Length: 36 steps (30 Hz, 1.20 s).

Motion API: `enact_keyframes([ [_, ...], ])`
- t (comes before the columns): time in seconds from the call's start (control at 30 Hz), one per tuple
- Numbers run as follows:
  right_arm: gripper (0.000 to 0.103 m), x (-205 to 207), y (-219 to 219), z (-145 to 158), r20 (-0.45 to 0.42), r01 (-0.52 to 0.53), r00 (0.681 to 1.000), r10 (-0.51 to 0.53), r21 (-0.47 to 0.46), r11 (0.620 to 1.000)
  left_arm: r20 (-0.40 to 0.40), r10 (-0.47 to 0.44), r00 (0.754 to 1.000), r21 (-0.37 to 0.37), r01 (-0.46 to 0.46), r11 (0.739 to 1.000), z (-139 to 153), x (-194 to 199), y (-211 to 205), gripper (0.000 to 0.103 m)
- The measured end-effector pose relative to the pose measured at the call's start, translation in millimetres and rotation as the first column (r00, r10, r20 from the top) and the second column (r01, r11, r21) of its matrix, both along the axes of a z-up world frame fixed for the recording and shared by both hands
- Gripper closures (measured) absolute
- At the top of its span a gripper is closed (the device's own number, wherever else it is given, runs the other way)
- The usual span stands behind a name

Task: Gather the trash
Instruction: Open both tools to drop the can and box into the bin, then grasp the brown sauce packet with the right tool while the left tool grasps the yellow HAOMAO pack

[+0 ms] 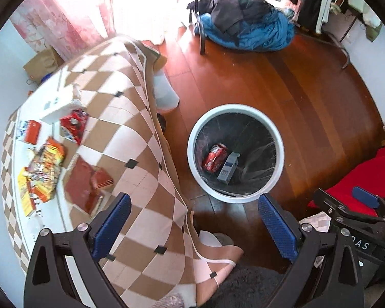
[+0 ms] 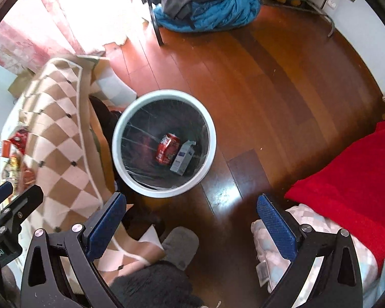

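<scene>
Both the left gripper [image 1: 193, 231] and right gripper [image 2: 191, 228] are seen wide open, empty. The snack wrappers [image 1: 45, 172] are found at nine o'clock, nearer the left one; the bin [image 1: 235, 107] at twelve.

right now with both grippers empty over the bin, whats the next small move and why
Probably swing the left gripper toward the orange snack wrapper on the checkered tablecloth. Both grippers are open and hold nothing, the bin already holds a red can and a grey carton, and wrappers lie on the table.

Sunlit room with a wooden floor

Pink curtains [image 1: 64, 20] glow with daylight; glossy reddish floorboards [image 1: 282, 82] run to pale walls [image 2: 372, 46].
</scene>
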State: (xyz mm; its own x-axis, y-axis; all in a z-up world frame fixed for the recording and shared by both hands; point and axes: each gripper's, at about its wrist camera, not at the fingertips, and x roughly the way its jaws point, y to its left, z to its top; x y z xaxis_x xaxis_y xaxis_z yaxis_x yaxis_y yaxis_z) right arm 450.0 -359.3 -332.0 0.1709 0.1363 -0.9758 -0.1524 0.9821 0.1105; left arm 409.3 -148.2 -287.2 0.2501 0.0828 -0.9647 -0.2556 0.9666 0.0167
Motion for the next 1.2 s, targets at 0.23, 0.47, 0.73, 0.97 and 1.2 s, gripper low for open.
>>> enact_keyframes([
  [0.23,0.000,-23.8,2.7,74.2,0.110,0.016,0.994,-0.020,0.036,0.999,0.125,0.006,0.992,0.006,-0.007,1.000,61.0,-29.2,6.4,0.002],
  [0.47,0.000,-45.4,51.8,137.7,0.179,-0.055,0.983,0.030,0.133,0.990,0.234,0.105,0.967,-0.007,-0.106,0.994,114.6,-66.7,60.7,0.002],
  [0.73,0.000,-63.1,206.7,104.4,0.095,-0.353,0.934,0.344,0.100,0.930,0.227,0.284,0.932,0.081,-0.308,0.948,100.5,-118.0,179.5,0.000],
  [0.97,0.000,-62.8,316.6,11.0,-0.051,-0.557,0.830,0.555,-0.044,0.829,0.080,0.449,0.890,0.162,-0.456,0.875,20.6,-156.9,278.0,0.000],
  [1.2,0.000,-67.6,377.7,-46.6,-0.114,-0.700,0.713,0.692,-0.167,0.694,-0.039,0.493,0.869,0.151,-0.483,0.863,-45.3,-163.2,326.8,0.000],
])
